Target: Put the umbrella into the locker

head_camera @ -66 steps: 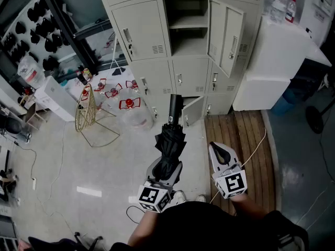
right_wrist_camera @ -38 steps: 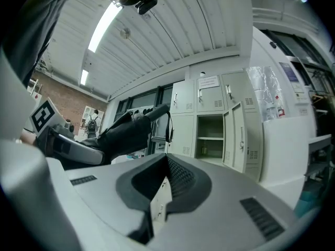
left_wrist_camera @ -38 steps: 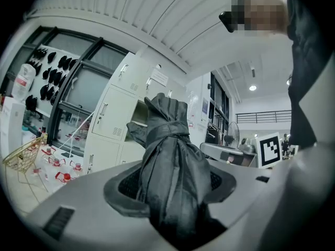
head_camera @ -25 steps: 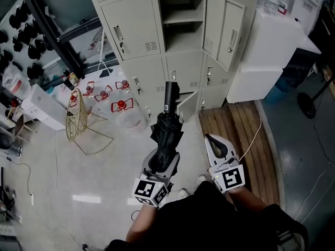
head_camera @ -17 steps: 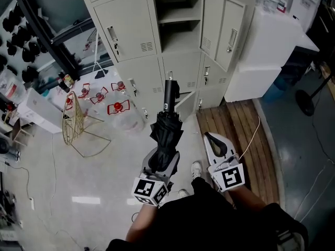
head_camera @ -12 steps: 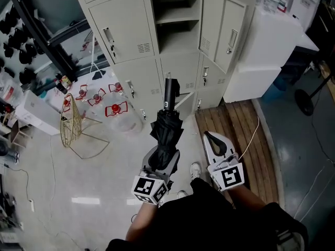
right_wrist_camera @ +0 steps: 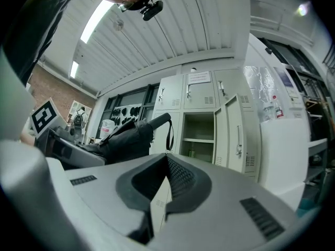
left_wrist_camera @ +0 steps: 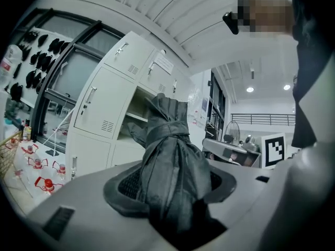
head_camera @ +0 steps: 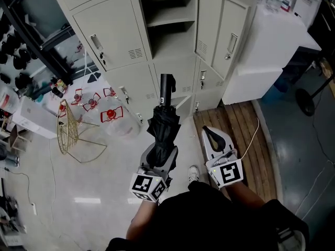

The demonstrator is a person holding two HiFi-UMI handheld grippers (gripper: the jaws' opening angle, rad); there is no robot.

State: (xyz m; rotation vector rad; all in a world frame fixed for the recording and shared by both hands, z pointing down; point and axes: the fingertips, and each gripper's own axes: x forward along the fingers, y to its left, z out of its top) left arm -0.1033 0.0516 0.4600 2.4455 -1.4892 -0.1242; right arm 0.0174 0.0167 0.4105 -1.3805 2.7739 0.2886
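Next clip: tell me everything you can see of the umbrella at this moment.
The umbrella is a black folding one, collapsed, its fabric canopy bunched in loose folds and bound by a wrap strap. A straight black handle with a wrist loop forms its far end. The left gripper is clamped on the canopy's near end, holding it roughly level, handle aimed toward the open locker compartment. It is outside the locker, and nothing else touches it.

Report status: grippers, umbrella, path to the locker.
Left gripper shut on folded umbrella, handle toward open locker compartment. Right gripper shut, empty. No obstruction seen ahead.
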